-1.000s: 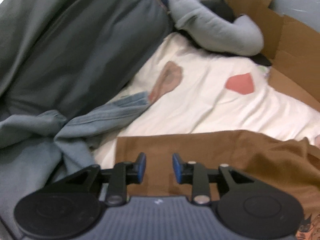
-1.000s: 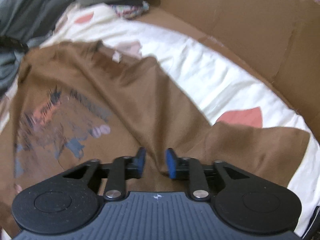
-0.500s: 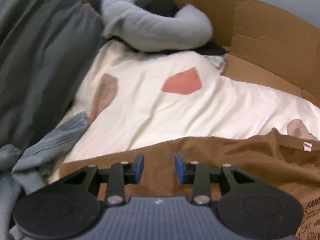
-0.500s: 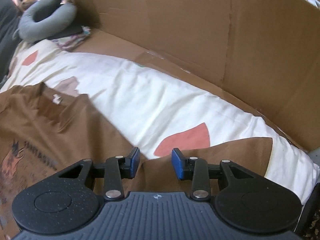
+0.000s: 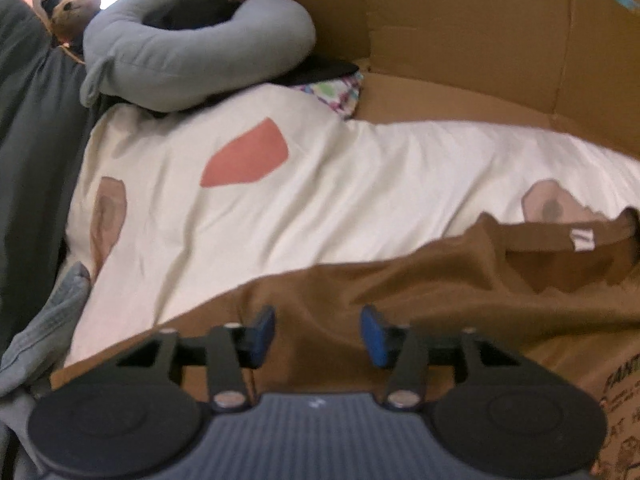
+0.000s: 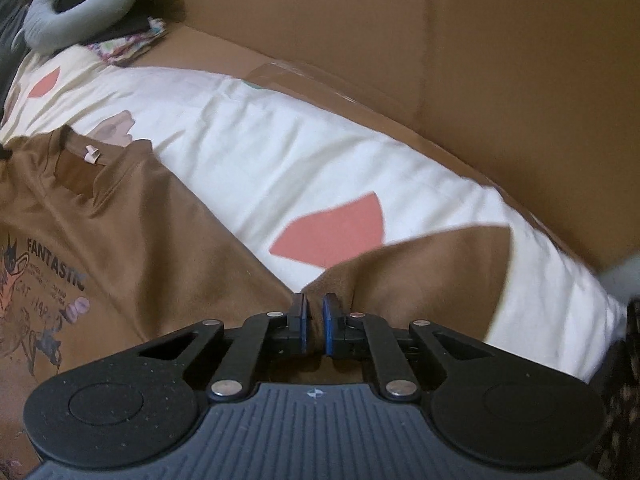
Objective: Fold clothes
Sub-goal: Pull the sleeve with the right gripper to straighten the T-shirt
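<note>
My right gripper (image 6: 314, 322) has its fingers pinched on the soft, limp brown printed T-shirt (image 6: 132, 220) at lower centre near its sleeve, while my left gripper (image 5: 317, 334), fingers opening, hovers over the shoulder on the cream patterned bedsheet (image 5: 320, 184).

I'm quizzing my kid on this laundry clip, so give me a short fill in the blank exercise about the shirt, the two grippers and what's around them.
1. The right gripper is pinched shut on the ____ T-shirt.
2. The word printed on the shirt's front is ____.
3. The left gripper has its jaws opening, gripping ____.
4. The grey neck pillow lies beside a wall of ____.

Missing words: brown; FANTASTIC; nothing; cardboard
</note>
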`<state>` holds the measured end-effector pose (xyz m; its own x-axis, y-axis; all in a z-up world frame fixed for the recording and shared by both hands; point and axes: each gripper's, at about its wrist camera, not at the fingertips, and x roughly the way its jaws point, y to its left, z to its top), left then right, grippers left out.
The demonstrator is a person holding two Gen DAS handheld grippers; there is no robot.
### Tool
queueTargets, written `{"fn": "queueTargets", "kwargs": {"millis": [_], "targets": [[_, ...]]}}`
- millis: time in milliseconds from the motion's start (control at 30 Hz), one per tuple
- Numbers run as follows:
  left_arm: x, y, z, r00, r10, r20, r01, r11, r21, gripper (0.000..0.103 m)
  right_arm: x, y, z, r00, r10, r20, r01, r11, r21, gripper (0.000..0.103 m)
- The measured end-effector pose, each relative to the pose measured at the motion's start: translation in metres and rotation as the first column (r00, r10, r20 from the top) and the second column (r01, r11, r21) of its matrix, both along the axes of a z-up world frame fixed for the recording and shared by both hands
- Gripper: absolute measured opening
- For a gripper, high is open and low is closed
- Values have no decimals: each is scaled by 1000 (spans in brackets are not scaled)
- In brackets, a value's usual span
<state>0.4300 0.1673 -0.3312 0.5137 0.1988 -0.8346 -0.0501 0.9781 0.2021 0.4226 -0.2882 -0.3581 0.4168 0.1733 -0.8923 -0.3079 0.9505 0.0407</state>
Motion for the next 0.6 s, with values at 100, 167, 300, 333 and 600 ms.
{"fn": "queueTargets", "kwargs": {"millis": [100,167,300,333,600], "targets": [[2,2,-14,1000,16,-27,-17,1000,-17,44,-10,-10,-1,1000,-30,-2,30,1000,1,2],[2,4,-20,999,35,-33,-36,999,-35,19,-17,-17,-1,998,-61,-5,61,998,9,1],[-4,2,-17,1000,25,-12,-25,999,-28,4,-30,-29,-3,993,-117,-17,118,993,15,0],[-6,1,-14,1000,13,-5,-13,1000,-22,4,-33,-31,-5,992,-123,-27,123,992,16,0],[-32,-9,9,997,-71,29,70,997,34,4,-51,-33,-12,994,-103,-45,103,995,-5,0]]}}
